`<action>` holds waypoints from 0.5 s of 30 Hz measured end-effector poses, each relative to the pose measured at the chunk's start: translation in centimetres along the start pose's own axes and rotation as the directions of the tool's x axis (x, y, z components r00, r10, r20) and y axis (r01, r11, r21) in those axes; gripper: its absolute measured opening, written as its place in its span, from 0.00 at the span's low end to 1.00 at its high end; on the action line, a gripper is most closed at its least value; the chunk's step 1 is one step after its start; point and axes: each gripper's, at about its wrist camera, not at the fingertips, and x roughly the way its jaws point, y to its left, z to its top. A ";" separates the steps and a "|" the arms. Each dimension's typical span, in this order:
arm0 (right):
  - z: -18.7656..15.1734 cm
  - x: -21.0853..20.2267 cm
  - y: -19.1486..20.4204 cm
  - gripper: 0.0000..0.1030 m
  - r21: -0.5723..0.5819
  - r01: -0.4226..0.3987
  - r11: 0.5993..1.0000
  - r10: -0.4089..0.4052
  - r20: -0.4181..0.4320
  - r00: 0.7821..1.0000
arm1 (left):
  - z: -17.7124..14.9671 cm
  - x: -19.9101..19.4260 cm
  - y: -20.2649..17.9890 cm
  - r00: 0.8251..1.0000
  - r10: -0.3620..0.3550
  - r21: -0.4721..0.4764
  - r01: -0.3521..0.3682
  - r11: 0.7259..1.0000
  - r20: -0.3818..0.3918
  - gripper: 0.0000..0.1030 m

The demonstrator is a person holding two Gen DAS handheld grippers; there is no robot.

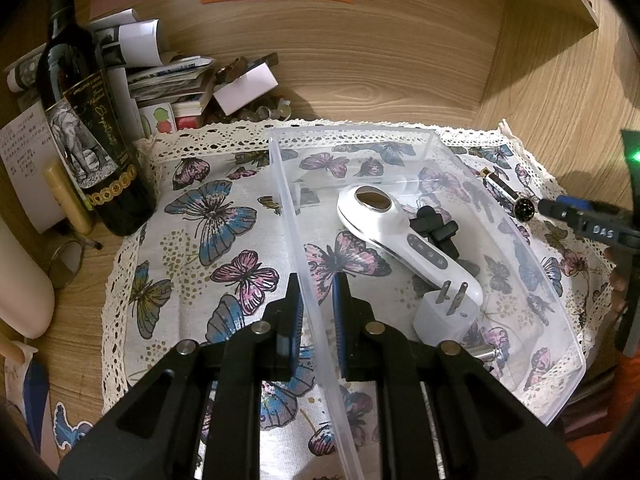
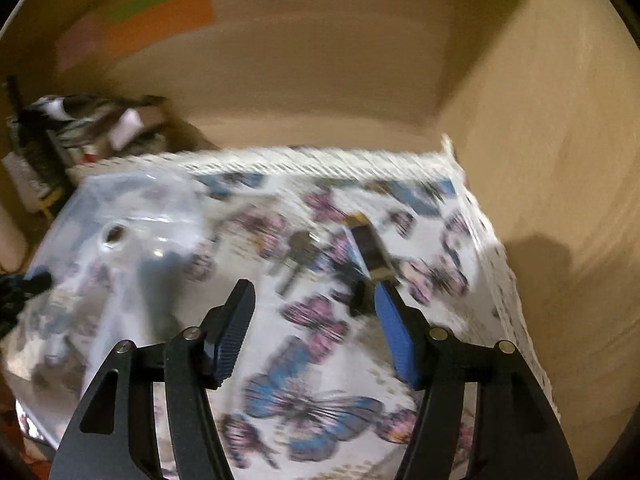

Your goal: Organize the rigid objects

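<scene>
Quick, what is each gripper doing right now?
Left gripper: shut on the clear bin's wall.
Right gripper: open, holding nothing.

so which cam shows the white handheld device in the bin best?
Left wrist: the white handheld device lies sharp and whole inside the clear bin. Right wrist shows it only as a motion-blurred white shape through the bin.

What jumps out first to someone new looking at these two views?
The clear plastic bin on the butterfly cloth, holding a white handheld device and a white plug adapter. The left gripper straddles the bin's near wall. A dark wine bottle stands at far left; the right gripper is open above the cloth.
</scene>
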 end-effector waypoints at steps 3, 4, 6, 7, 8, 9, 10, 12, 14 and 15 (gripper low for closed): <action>-0.4 1.5 -1.6 0.57 0.045 0.011 0.999 -0.009 -0.047 0.999 | 0.0 0.1 0.0 1.000 0.003 0.004 -0.003 1.000 -0.001 0.12; -0.6 1.9 -2.0 0.57 0.053 0.015 0.998 -0.012 -0.057 0.998 | 0.0 0.1 0.0 1.000 0.003 0.003 -0.003 1.000 -0.002 0.12; -0.5 2.7 -2.4 0.57 0.063 0.022 0.998 -0.018 -0.074 0.997 | 0.0 0.1 0.0 1.000 0.002 0.002 -0.002 1.000 -0.002 0.12; -0.4 3.2 -2.5 0.57 0.063 0.024 0.998 -0.018 -0.083 0.996 | -0.1 0.1 0.0 1.000 0.001 0.001 -0.001 1.000 -0.002 0.12; -0.3 3.7 -2.6 0.57 0.064 0.026 0.998 -0.020 -0.092 0.996 | -0.1 0.1 0.0 1.000 0.001 0.001 -0.001 1.000 -0.002 0.12; -0.2 4.1 -2.6 0.57 0.066 0.025 0.997 -0.018 -0.099 0.995 | -0.1 0.1 0.0 1.000 0.001 0.002 -0.001 1.000 -0.002 0.12; 0.0 4.6 -2.7 0.57 0.068 0.023 0.997 -0.016 -0.106 0.994 | -0.1 0.1 0.0 1.000 0.001 0.002 -0.001 1.000 -0.002 0.12; 0.3 5.5 -2.5 0.57 0.063 0.020 0.998 -0.013 -0.117 0.993 | -0.1 0.1 0.0 1.000 0.001 0.001 -0.001 1.000 -0.003 0.12; 0.5 6.4 -2.3 0.57 0.062 0.016 0.998 -0.007 -0.134 0.991 | -0.1 0.2 0.0 1.000 0.001 -0.001 -0.001 1.000 -0.006 0.12; 0.5 6.7 -2.3 0.53 0.059 0.020 0.998 -0.011 -0.136 0.991 | -0.1 0.2 0.0 1.000 0.001 -0.001 -0.001 1.000 -0.006 0.12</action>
